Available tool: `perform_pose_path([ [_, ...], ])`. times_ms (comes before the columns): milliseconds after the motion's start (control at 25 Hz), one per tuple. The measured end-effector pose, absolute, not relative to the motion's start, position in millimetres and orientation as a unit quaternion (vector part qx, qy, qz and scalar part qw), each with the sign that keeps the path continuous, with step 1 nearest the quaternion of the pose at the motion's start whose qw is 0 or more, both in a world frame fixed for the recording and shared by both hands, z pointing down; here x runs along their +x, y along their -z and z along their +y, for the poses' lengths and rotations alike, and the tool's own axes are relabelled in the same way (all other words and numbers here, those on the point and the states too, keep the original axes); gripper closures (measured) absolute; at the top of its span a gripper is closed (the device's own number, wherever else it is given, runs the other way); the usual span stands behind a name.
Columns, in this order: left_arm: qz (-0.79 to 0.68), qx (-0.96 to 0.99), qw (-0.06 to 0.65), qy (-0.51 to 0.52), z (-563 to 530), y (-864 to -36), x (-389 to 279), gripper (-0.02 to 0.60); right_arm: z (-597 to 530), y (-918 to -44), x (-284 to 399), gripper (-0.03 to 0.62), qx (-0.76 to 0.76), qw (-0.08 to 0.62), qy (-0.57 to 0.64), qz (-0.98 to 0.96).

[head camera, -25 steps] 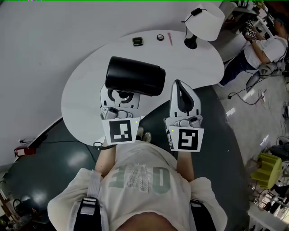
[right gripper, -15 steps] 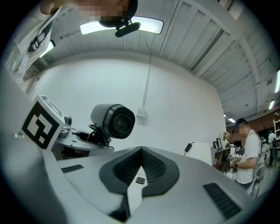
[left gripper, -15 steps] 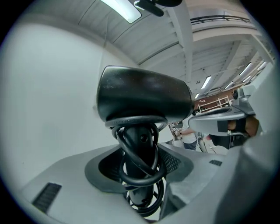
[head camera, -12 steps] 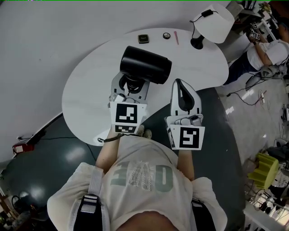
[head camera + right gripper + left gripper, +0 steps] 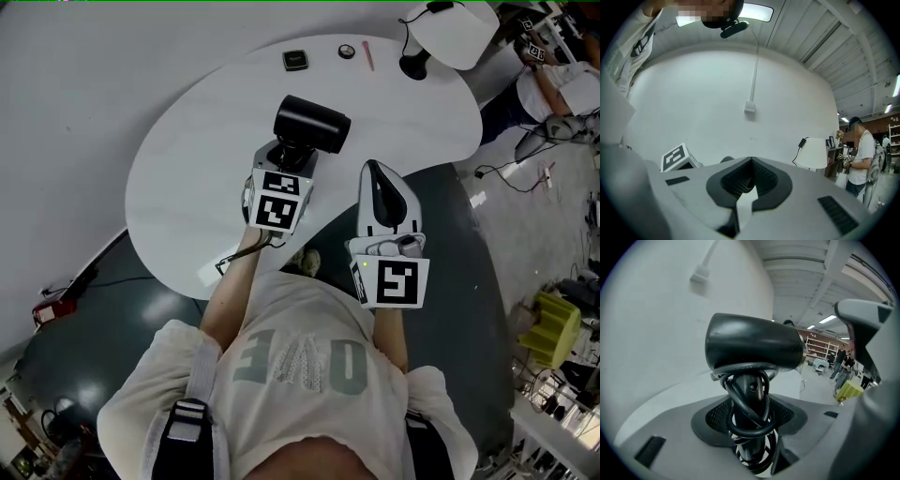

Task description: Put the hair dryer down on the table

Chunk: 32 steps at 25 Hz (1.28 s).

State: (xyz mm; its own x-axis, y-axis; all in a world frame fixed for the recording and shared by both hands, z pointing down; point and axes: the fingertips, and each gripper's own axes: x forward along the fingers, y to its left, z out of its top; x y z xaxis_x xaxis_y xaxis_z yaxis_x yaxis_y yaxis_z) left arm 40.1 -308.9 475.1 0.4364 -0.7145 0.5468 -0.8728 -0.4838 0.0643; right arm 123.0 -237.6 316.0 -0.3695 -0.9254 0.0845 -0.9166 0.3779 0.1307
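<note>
The black hair dryer [image 5: 314,120] hangs over the white table [image 5: 187,159], barrel crosswise, its cord wound round the handle. My left gripper [image 5: 284,161] is shut on that handle from the near side. In the left gripper view the barrel [image 5: 754,345] sits above the jaws and the corded handle stands clamped in my left gripper [image 5: 750,427]. Whether the dryer touches the table I cannot tell. My right gripper [image 5: 375,173] hovers beside the table's near edge, shut and empty; in the right gripper view [image 5: 750,180] its pads meet.
A white lamp [image 5: 450,23] stands at the table's far right. A small square item [image 5: 295,59], a round item [image 5: 347,51] and a pink pen [image 5: 367,54] lie along the far edge. A person [image 5: 860,154] stands off to the right.
My left gripper has carried the hair dryer forward and down, further over the table. The right gripper has hardly moved.
</note>
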Motion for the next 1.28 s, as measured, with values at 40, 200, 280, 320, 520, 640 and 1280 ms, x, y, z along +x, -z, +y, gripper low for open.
perform_pose_path([
  [40, -0.472, 0.828, 0.180, -0.244, -309.1, -487.2, 41.1, 0.359, -238.5, -318.4, 120.8, 0.591, 0.557, 0.075, 0.028, -0.827],
  [200, -0.446, 0.811, 0.245, -0.288, -307.7, -530.9, 44.1, 0.359, -244.1, -329.4, 113.1, 0.591, 0.554, 0.093, 0.018, -0.827],
  [280, -0.433, 0.798, 0.285, -0.309, -305.1, -551.6, 44.7, 0.359, -245.7, -334.6, 110.8, 0.591, 0.553, 0.099, 0.012, -0.827],
  [320, -0.428, 0.791, 0.301, -0.318, -304.5, -561.0, 44.2, 0.359, -246.8, -337.4, 109.6, 0.591, 0.552, 0.102, 0.009, -0.827],
  [520, -0.419, 0.765, 0.337, -0.354, -302.1, -593.7, 41.3, 0.359, -249.9, -350.6, 105.6, 0.591, 0.546, 0.117, -0.003, -0.829],
  [640, -0.415, 0.756, 0.348, -0.368, -301.0, -604.8, 40.0, 0.359, -248.7, -355.8, 104.2, 0.591, 0.544, 0.123, -0.006, -0.830],
  [1280, -0.404, 0.745, 0.352, -0.398, -301.2, -625.2, 49.8, 0.359, -244.4, -362.5, 106.0, 0.591, 0.547, 0.135, -0.012, -0.826],
])
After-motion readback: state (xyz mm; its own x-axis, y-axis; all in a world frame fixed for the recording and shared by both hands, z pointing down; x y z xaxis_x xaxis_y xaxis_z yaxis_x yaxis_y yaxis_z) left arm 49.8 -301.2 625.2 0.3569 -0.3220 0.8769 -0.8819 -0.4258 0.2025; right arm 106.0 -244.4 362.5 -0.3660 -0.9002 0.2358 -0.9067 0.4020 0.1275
